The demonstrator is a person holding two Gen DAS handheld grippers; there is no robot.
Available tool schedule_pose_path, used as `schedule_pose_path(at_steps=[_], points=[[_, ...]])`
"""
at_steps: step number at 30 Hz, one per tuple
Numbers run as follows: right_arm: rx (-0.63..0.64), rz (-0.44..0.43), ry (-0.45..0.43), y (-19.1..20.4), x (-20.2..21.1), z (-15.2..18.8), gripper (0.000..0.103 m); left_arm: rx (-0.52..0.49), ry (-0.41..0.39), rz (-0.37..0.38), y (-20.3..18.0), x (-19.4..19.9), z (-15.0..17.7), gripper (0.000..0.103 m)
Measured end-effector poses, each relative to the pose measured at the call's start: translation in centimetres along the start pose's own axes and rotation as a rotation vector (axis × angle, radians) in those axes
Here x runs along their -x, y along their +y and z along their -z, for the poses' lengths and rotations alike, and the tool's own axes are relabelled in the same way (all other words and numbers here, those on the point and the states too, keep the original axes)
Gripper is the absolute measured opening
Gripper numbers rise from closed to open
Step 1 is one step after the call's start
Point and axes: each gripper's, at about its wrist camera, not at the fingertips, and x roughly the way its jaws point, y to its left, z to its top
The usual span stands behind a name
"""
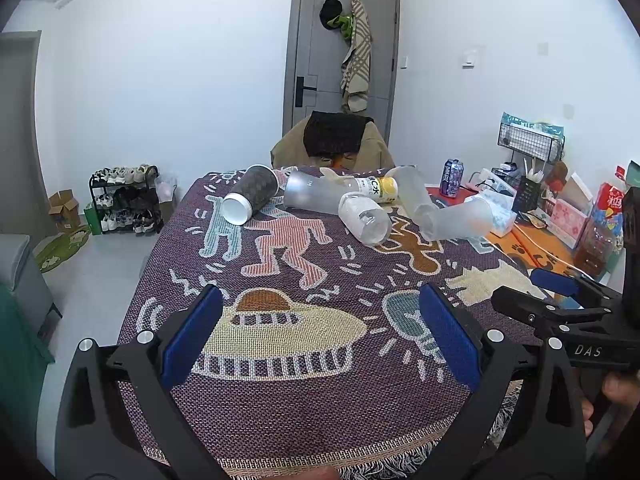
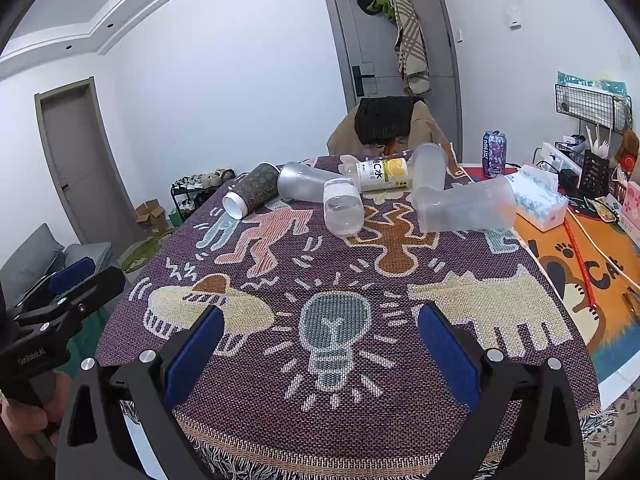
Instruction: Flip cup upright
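Several cups lie on their sides at the far end of the patterned cloth: a dark patterned cup with a white rim [image 1: 250, 198] [image 2: 252, 194], a frosted cup [image 1: 310, 196] [image 2: 300, 182], a clear cup [image 1: 364, 220] [image 2: 343, 207], a yellow-labelled cup [image 1: 378, 189] [image 2: 382, 175], and two frosted cups at the right [image 1: 460, 220] [image 2: 466, 210]. My left gripper [image 1: 320, 332] is open and empty over the near edge. My right gripper [image 2: 320, 340] is open and empty beside it; it also shows in the left wrist view [image 1: 556, 292].
The table wears a purple figure-patterned cloth [image 1: 320, 380] [image 2: 320, 260]. A soda can [image 2: 495, 153], tissue box [image 2: 538, 200], wire rack [image 2: 592, 108] and boxes crowd the right side. A chair with a jacket [image 2: 386, 128] stands behind the table. A shoe rack [image 1: 126, 200] stands at the left.
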Motion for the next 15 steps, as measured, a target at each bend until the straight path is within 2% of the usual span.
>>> schedule_pose_path(at_steps=[15], points=[[0.004, 0.004, -0.020, 0.00, 0.70, 0.05, 0.095, 0.000, -0.008, 0.006, 0.02, 0.65, -0.38, 0.098]])
